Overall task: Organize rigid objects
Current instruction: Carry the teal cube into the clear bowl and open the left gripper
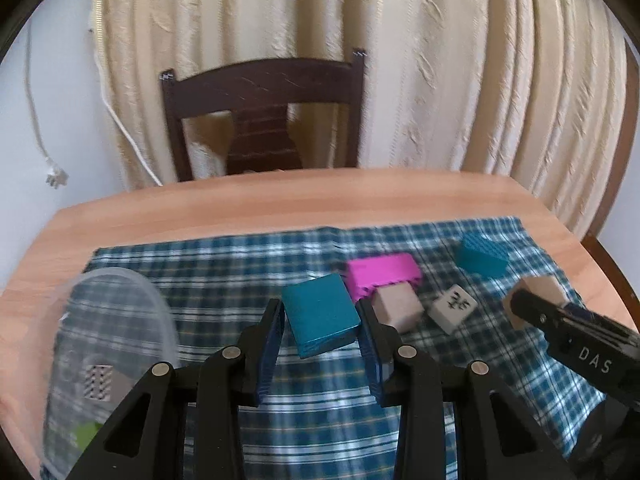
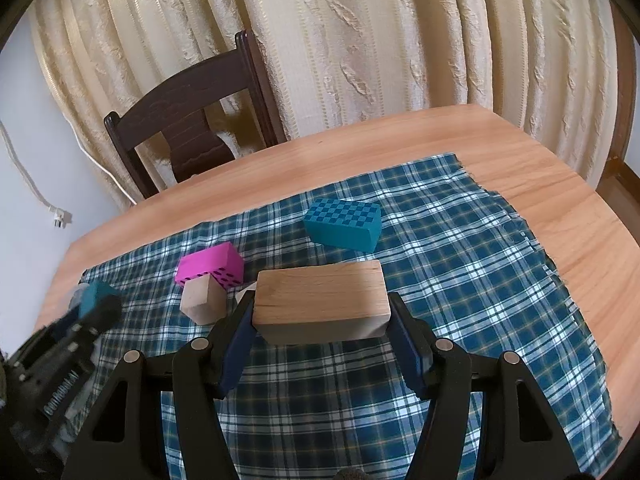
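Left gripper (image 1: 320,316) pinches a plain teal block (image 1: 322,316) above the plaid cloth (image 1: 224,276), long axis running away from the camera. Right gripper (image 2: 322,312) clamps a wooden block (image 2: 322,300) by its ends, long axis crosswise between the fingers.

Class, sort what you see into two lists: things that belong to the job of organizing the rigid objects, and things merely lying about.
Part of the job:
teal block in left gripper
wooden block in right gripper
pink block
checkered teal block
small wooden cube
clear container

Lying about:
chair
curtain
plaid cloth
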### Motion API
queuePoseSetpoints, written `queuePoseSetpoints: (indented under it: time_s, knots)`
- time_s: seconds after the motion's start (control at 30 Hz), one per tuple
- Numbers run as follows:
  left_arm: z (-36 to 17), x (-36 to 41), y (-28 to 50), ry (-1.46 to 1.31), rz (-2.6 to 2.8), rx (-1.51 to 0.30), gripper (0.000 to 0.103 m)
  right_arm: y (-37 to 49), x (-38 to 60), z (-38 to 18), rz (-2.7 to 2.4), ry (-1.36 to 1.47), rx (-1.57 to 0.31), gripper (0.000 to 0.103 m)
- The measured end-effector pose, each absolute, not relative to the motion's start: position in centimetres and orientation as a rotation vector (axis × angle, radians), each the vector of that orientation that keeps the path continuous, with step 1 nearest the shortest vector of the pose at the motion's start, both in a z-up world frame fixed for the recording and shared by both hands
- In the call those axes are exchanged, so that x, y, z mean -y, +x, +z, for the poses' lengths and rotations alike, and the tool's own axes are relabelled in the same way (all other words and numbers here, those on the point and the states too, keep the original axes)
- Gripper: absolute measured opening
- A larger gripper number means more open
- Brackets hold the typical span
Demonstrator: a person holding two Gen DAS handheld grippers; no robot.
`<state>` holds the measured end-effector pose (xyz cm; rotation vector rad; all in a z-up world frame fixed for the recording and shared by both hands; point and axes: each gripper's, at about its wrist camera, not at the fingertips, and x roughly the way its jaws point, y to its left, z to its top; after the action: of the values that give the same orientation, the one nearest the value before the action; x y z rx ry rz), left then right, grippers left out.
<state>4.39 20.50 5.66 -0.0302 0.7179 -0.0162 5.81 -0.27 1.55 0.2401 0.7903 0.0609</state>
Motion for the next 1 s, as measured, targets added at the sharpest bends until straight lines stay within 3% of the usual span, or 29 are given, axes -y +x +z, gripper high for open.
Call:
queuePoseSetpoints:
  time_s: [1.0]
  knots:
    - [7.6, -32.8, 1.4, -0.204, 0.332, -0.607, 0.039, 5.8, -0.5, 0.8, 0.073, 0.217, -0.795, 0.063]
